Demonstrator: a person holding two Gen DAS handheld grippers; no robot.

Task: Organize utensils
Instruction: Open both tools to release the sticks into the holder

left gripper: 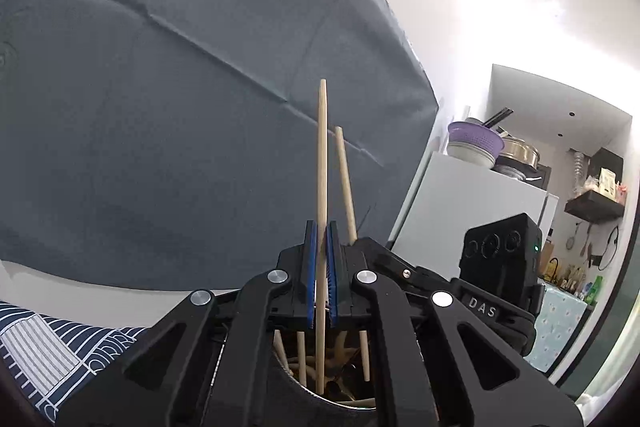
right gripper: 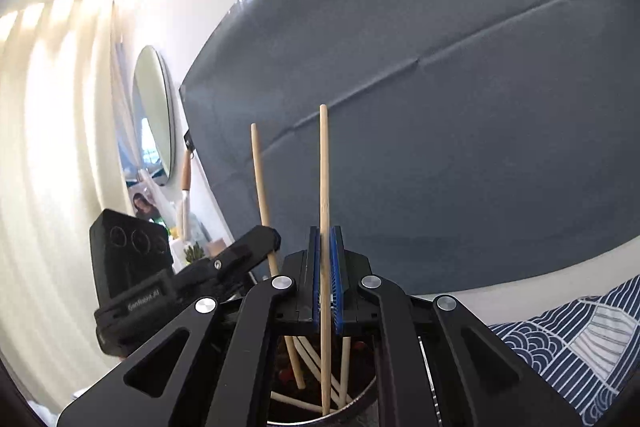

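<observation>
Chopsticks in both grippers, each held upright over a container. Nearest in the left wrist view: the left gripper, its blue-padded fingers pinching one chopstick about mid-shaft. Lower end of the stick runs down into the holder just below the linkage; more loose sticks lean inside it, and there may be other pieces in the shadow, too dark to name. Upper end points away from the camera, nearly straight.

Right wrist view, same arrangement. Right gripper, fingers clamped on a second chopstick, whose lower tip sits inside the metal cup, among other sticks lying at angles. Whether cup and holder are one vessel, cannot tell for certain — likely so, since each view shows the other gripper close beside, with its own stick.

Farther out: patterned blue-and-white cloth on the surface, then a creased grey backdrop filling most of both views. Beyond, in the left view, a white fridge stacked with bowls; in the right view, a round mirror.

Judgement on the step: sticks are being lowered into, or drawn out of, the container. To do it well — keep each shaft vertical, move along its axis, avoid levering against the rim or the leaning sticks. Keep the two grippers from knocking; they are near. Release only once the tip rests on the bottom.
</observation>
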